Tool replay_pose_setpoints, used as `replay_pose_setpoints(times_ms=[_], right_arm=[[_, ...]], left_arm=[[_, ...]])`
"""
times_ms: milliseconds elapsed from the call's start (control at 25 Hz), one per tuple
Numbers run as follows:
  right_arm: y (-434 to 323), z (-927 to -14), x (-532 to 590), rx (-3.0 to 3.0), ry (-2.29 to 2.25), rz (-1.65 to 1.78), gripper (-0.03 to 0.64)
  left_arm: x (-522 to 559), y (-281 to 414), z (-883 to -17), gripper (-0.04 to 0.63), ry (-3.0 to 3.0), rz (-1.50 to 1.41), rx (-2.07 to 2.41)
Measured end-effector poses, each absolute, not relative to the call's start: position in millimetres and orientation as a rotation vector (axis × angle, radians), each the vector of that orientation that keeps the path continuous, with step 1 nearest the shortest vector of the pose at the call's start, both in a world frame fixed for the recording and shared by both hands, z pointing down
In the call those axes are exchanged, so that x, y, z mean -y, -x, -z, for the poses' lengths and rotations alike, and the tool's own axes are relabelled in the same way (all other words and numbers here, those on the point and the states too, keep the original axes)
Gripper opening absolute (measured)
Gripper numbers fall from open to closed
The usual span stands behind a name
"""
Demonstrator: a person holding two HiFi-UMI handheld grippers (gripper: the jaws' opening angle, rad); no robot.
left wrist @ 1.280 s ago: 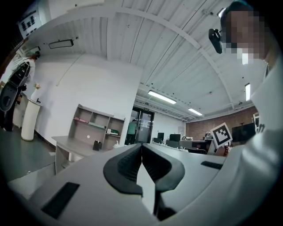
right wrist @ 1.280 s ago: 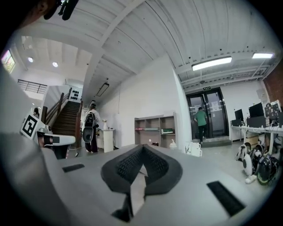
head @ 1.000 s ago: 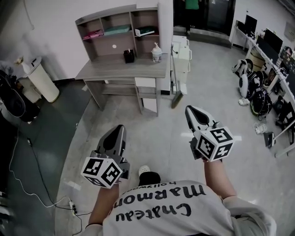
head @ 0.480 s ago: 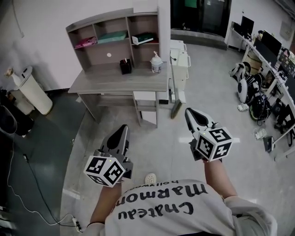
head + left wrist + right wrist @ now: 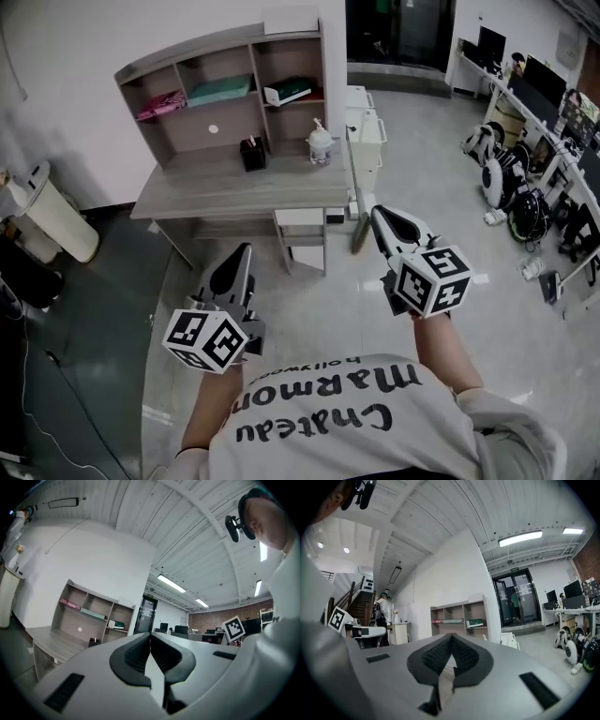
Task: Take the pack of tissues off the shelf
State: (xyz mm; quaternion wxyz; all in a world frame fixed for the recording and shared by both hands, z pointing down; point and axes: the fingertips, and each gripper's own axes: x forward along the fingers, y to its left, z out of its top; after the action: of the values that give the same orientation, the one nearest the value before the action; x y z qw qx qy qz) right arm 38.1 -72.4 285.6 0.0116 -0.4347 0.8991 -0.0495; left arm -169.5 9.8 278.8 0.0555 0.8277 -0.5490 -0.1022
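Note:
A grey desk (image 5: 234, 187) with a shelf unit (image 5: 225, 70) stands ahead against the white wall. On the shelf lie a flat teal pack (image 5: 218, 90) in the middle bay, a pink item (image 5: 161, 101) to its left and a white and green box (image 5: 288, 92) to its right. My left gripper (image 5: 239, 255) and right gripper (image 5: 377, 214) are held over the floor well short of the desk. Both are shut and empty. The shelf unit (image 5: 89, 616) shows far beyond the left gripper (image 5: 150, 634), and as the shelf unit (image 5: 459, 616) beyond the right gripper (image 5: 452, 635).
On the desktop stand a black holder (image 5: 251, 153) and a white pump bottle (image 5: 320, 145). A white cabinet (image 5: 367, 122) and a leaning broom (image 5: 356, 202) flank the desk's right side. A white bin (image 5: 47, 211) stands at left. Gear lies on the floor at right (image 5: 511, 178).
The desk and shelf have grown larger and nearer as the person walks toward them. Both grippers stay shut and keep their places ahead of the body.

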Motion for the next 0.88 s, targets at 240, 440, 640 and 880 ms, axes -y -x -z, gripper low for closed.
replay_pose_setpoints(times_ms=[240,440,640,880], right_arm=[[-14,-286,101,-2.774,1.377,0.134,0.008],[-4,-299,118,-2.800,1.416,0.163,0.008],[0,-325,131,-2.841,1.453,0.228,0.008],[12,-345,154,-2.898,1.428,0.259,0.008]], left_arm=[[23,198,-273,0.017,-2.549,0.333,1.660],[44,205,-287,0.017,-2.528,0.330,1.607],[57,203,-319,0.017,-2.471,0.302,1.553],[86,200,-341,0.017,-2.425,0.266,1.526]])
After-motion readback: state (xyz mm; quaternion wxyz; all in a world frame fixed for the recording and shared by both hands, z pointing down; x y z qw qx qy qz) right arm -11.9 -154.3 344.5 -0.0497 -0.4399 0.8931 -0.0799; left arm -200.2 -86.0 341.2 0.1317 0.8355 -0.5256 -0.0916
